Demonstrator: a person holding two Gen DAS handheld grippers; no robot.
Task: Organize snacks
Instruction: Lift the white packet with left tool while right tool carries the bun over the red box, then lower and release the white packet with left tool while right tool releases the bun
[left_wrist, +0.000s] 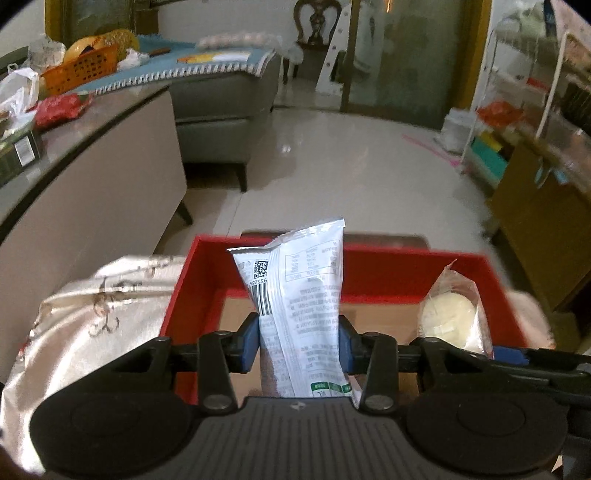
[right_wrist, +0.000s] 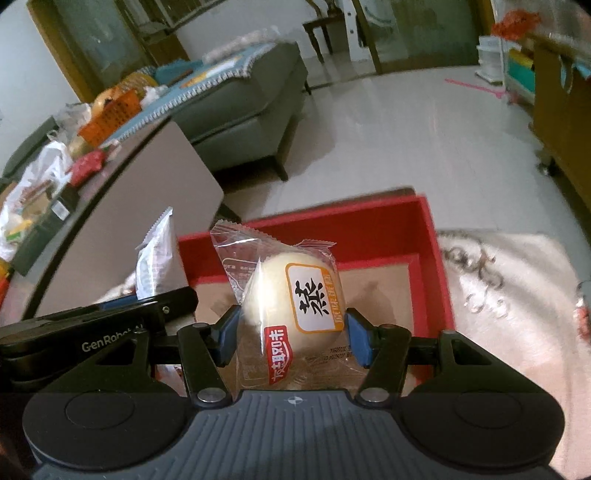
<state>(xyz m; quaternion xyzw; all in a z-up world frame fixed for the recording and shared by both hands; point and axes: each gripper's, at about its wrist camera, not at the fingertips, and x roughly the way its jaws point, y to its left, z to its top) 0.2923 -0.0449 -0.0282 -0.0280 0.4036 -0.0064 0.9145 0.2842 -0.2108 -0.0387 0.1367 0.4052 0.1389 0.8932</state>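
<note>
My left gripper (left_wrist: 298, 338) is shut on a white snack packet (left_wrist: 299, 295) with a barcode, held upright over a red box (left_wrist: 207, 288) with a brown floor. My right gripper (right_wrist: 291, 334) is shut on a round pale pastry in a clear wrapper (right_wrist: 291, 299), also above the red box (right_wrist: 430, 258). The wrapped pastry (left_wrist: 452, 317) shows at the right in the left wrist view, and the white packet (right_wrist: 155, 258) stands at the left in the right wrist view. Both grippers sit side by side over the box's near part.
A shiny cream cloth (left_wrist: 85, 321) lies around the red box on both sides. A long low cabinet (left_wrist: 92, 177) at the left carries bags, a red packet and an orange basket (left_wrist: 81, 70). A grey sofa (left_wrist: 225, 107) and a tiled floor lie beyond.
</note>
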